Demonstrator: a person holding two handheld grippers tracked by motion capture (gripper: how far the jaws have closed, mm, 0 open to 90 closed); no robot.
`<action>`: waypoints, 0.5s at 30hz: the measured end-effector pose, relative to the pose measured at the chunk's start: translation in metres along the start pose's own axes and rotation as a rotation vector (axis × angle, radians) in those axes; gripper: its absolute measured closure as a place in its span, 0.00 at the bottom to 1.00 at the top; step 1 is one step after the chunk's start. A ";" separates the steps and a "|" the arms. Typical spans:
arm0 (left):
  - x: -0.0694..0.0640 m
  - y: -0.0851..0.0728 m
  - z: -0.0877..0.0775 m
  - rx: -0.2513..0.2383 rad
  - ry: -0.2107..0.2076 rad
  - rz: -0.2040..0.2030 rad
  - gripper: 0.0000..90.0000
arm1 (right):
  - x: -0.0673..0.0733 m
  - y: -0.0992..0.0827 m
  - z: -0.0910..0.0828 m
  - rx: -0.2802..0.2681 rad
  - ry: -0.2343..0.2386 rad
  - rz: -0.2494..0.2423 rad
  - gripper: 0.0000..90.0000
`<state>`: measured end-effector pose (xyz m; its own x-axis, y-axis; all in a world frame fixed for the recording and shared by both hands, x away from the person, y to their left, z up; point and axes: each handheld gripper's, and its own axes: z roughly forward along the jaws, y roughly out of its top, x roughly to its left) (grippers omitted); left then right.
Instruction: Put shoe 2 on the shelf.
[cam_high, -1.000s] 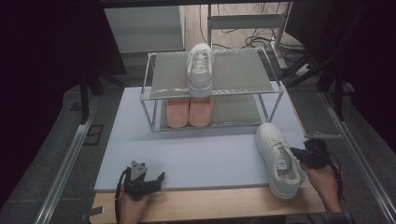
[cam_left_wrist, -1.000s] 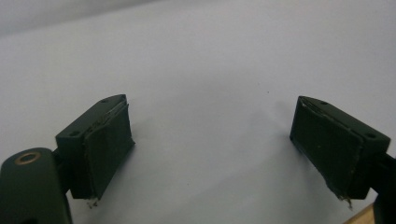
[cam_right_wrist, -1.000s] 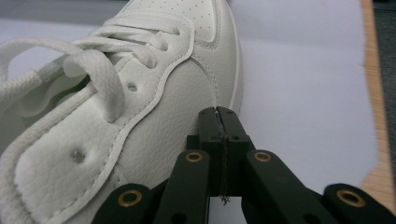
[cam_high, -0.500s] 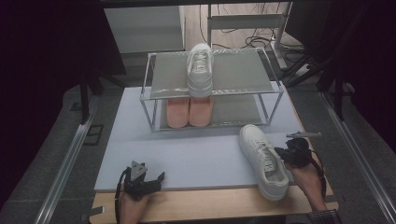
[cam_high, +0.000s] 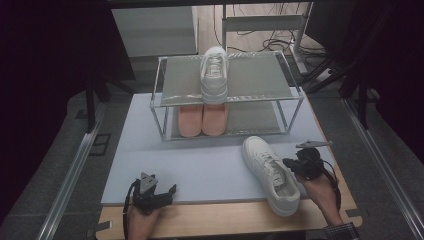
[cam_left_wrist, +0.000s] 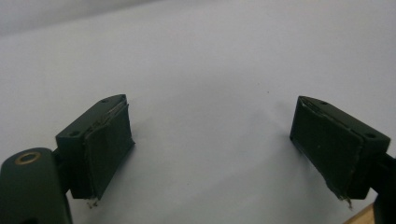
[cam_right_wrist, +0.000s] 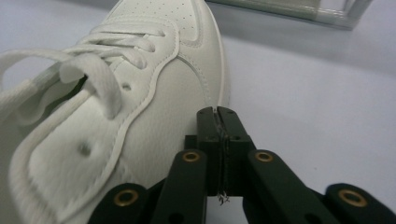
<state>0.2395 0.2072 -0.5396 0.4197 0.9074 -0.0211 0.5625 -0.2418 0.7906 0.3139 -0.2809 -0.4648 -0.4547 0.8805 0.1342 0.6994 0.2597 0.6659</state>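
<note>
Jaws pressed flat together, with nothing between them: that is how we see the right gripper (cam_right_wrist: 218, 112), its tip right against the side of the white sneaker (cam_high: 270, 172). From above, this sneaker lies on the pale blue mat (cam_high: 200, 160), toe toward the rack (cam_high: 227, 95) and heel over the wooden table edge (cam_high: 215, 222), near our right hand (cam_high: 320, 192). The left gripper (cam_high: 159, 192) rests at the mat's near edge, well apart from the shoe, jaws spread wide over bare mat. On the rack's top shelf we see 1 more white sneaker (cam_high: 214, 75); below it sit 2 pink shoes (cam_high: 202, 120) side by side.
</note>
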 end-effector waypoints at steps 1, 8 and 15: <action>0.000 0.000 0.000 0.000 0.000 0.000 0.14 | -0.001 -0.001 -0.002 -0.005 -0.001 -0.005 0.95; 0.000 0.000 0.000 0.000 0.000 0.000 0.14 | -0.005 -0.005 -0.023 -0.042 -0.005 -0.007 0.87; 0.000 0.000 0.000 0.000 0.000 0.000 0.14 | 0.001 -0.009 -0.044 -0.059 0.010 -0.029 0.81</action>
<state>0.2395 0.2072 -0.5396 0.4196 0.9075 -0.0211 0.5625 -0.2417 0.7907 0.2833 -0.3001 -0.4387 -0.4806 0.8685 0.1213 0.6520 0.2614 0.7118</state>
